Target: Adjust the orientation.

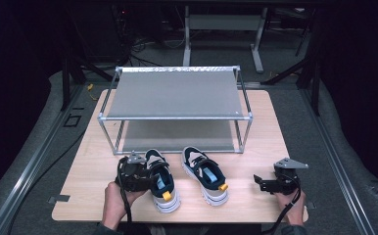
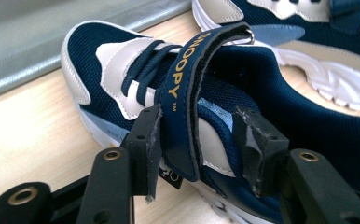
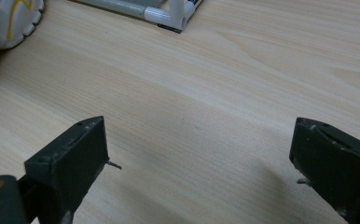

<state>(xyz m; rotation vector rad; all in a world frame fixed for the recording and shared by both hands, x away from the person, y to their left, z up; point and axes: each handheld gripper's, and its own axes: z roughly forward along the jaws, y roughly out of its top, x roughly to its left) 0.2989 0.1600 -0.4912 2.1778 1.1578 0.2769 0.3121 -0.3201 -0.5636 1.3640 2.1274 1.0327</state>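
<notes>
Left gripper [image 2: 199, 154]: jaws parted around the strap [image 2: 180, 93] of the left shoe [image 1: 161, 180], near the worktop's [image 1: 255, 122] front edge. Right gripper [image 3: 199, 158]: jaws wide apart, holding nothing, toward the front right corner.

1. The left gripper [image 1: 137, 174] sat at near left, held from below by the left hand [image 1: 114, 198], jaws partly closed.
2. The right gripper [image 1: 274, 182] sat at near right in the right hand [image 1: 293, 203], jaws spread wide.
</notes>
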